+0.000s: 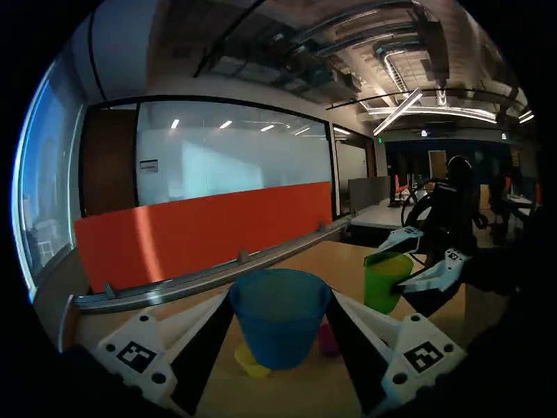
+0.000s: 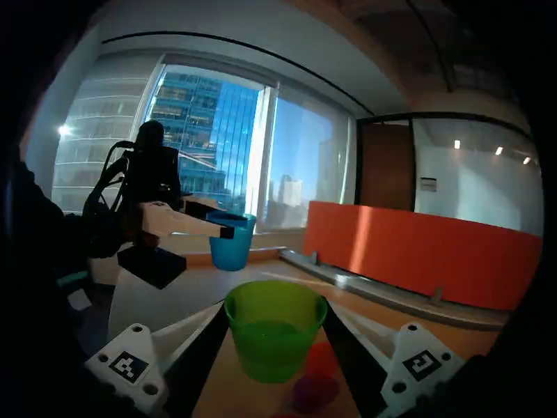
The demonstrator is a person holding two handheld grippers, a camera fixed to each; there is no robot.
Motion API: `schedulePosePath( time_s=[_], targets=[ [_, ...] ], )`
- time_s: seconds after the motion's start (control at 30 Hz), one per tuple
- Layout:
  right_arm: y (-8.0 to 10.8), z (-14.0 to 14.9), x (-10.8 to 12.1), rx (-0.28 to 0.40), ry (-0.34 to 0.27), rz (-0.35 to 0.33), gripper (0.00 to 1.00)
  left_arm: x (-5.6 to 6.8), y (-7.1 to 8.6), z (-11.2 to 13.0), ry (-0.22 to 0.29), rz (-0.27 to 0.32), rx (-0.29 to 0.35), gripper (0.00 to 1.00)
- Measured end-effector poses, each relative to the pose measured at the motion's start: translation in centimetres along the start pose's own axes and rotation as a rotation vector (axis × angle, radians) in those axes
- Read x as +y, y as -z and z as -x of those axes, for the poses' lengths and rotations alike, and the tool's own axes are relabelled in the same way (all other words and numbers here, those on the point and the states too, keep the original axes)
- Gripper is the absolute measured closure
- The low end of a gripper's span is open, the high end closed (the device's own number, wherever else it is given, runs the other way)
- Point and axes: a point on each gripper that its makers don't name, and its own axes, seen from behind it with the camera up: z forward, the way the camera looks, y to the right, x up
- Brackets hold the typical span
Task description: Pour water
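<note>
In the left gripper view a blue plastic cup (image 1: 280, 317) stands upright between my left gripper's fingers, and the left gripper (image 1: 280, 327) is shut on it above the wooden table (image 1: 327, 259). To its right the green cup (image 1: 384, 279) is held by the other gripper (image 1: 418, 268). In the right gripper view the right gripper (image 2: 275, 341) is shut on the green cup (image 2: 273, 336), upright, with liquid low inside. The blue cup (image 2: 231, 242) shows at the left, held by the left gripper's fingers (image 2: 182, 223).
Small yellow (image 1: 249, 360) and pink (image 1: 327, 340) pieces lie on the table under the blue cup; red and purple ones (image 2: 315, 380) lie under the green cup. An orange partition (image 1: 202, 230) with a metal rail runs along the table's far edge. Large windows stand behind.
</note>
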Motion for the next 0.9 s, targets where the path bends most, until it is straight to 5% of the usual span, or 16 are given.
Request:
schedulePosePath(
  time_s=[0.9],
  targets=[
    [2.8,0.6,3.1,-0.019,0.001,0.072,0.09,1.5,-0.6,8.6,-0.033,0.014,-0.154,0.12]
  ],
)
